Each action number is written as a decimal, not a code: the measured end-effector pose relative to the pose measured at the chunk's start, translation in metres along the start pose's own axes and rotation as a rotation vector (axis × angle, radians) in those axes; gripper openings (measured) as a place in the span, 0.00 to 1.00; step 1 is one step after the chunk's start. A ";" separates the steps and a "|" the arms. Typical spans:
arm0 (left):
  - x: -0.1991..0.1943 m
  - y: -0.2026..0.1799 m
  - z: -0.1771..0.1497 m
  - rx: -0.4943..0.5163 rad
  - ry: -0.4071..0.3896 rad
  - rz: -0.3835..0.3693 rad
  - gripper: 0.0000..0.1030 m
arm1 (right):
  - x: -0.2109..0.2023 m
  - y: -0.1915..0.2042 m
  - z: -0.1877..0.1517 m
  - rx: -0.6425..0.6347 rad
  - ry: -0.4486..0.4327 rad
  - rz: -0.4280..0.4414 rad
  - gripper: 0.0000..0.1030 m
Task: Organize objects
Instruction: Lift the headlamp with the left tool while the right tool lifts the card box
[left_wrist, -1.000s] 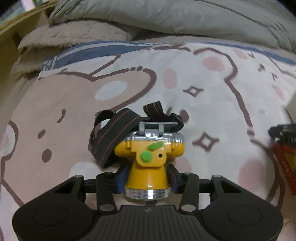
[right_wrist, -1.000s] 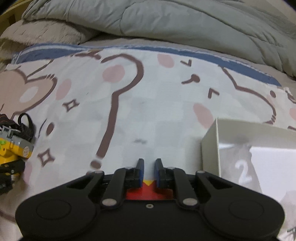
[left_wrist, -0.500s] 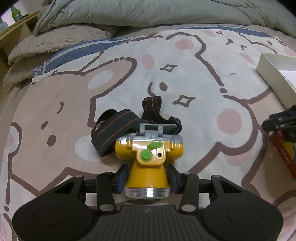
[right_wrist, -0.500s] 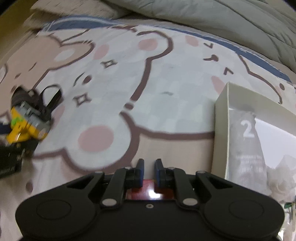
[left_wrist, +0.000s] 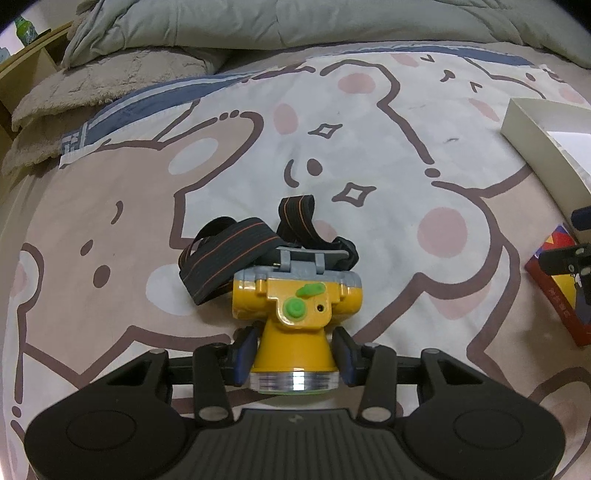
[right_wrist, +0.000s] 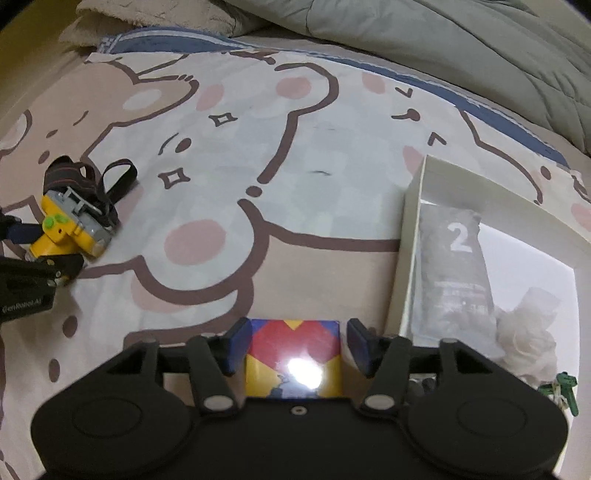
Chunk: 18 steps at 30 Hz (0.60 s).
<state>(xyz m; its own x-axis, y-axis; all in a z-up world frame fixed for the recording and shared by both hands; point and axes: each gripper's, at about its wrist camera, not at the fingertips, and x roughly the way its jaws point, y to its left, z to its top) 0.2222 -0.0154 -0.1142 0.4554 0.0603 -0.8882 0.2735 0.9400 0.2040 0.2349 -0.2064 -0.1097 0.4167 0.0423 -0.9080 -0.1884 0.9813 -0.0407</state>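
A yellow headlamp (left_wrist: 295, 317) with green buttons and a black strap (left_wrist: 236, 254) lies on the bed sheet. My left gripper (left_wrist: 295, 350) stands around its cone, the blue pads close to both sides. The headlamp also shows in the right wrist view (right_wrist: 70, 232) at far left. My right gripper (right_wrist: 293, 343) is open, its pads either side of a red, yellow and blue box (right_wrist: 293, 358) with small gaps. That box shows in the left wrist view (left_wrist: 554, 291) at far right.
A white open box (right_wrist: 413, 229) lies right of my right gripper, holding a grey pouch marked 2 (right_wrist: 454, 266) and a white flower (right_wrist: 524, 339). It also shows in the left wrist view (left_wrist: 535, 147). A grey duvet (left_wrist: 295, 22) is piled at the back.
My right gripper has opened wide around the colourful box, which was pinched by narrow jaws before. Both views have pulled back and up. The left gripper stays around the headlamp.
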 end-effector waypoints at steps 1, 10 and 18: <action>0.000 0.000 0.000 0.000 0.002 0.001 0.45 | 0.001 -0.001 0.000 -0.001 0.004 -0.001 0.64; 0.009 0.006 0.003 -0.035 0.013 0.012 0.45 | 0.015 0.006 0.000 -0.033 0.060 0.032 0.67; 0.017 0.007 0.011 -0.069 0.048 0.005 0.45 | 0.003 0.035 0.001 -0.072 0.026 0.135 0.59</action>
<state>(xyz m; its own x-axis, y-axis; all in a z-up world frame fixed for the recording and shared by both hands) 0.2410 -0.0109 -0.1238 0.4151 0.0791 -0.9063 0.2121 0.9603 0.1810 0.2308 -0.1719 -0.1135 0.3602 0.1676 -0.9177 -0.3049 0.9509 0.0540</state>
